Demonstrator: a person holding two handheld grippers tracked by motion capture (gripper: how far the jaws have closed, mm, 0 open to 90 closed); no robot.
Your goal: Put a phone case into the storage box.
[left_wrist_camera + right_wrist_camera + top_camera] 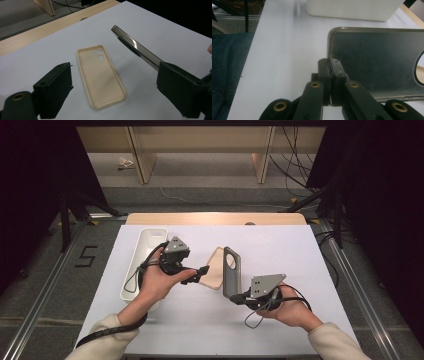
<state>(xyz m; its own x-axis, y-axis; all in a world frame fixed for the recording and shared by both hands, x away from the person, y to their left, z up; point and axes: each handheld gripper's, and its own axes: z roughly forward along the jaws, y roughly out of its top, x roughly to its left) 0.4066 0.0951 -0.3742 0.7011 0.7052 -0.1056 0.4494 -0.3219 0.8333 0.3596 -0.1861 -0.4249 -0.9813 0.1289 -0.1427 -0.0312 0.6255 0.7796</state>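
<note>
Broadly, a white-covered table (300, 250) is seen across the middle of the high view, with a strip of bare wood along its far edge. A long white tray (145, 242) lies at centre left of that view, partly covered by the left hand (157, 282); in the right gripper view its white wall (352, 10) is seen along the top edge.

A dark grey phone (231, 272) is held on edge at the centre of the high view, its camera ring toward the top. It is clamped at its lower end by the right gripper (240, 297), whose jaws are seen pressed tight on the phone's rim in the right gripper view (330, 72); the brushed back of the phone (374, 62) is spread over the right half of that frame. In the left gripper view the same phone (137, 47) is seen as a thin metallic edge slanting from upper centre to the right.

A beige phone case (214, 267) lies flat on the table just left of the phone in the high view, half hidden by it. Its hollow inside and camera cutouts are laid bare in the left gripper view (100, 75), at the frame's centre.

The left gripper (197, 275) is held just left of the case in the high view, its jaws spread wide with nothing gripped; in its own view (112, 92) the case is framed between them, untouched.
</note>
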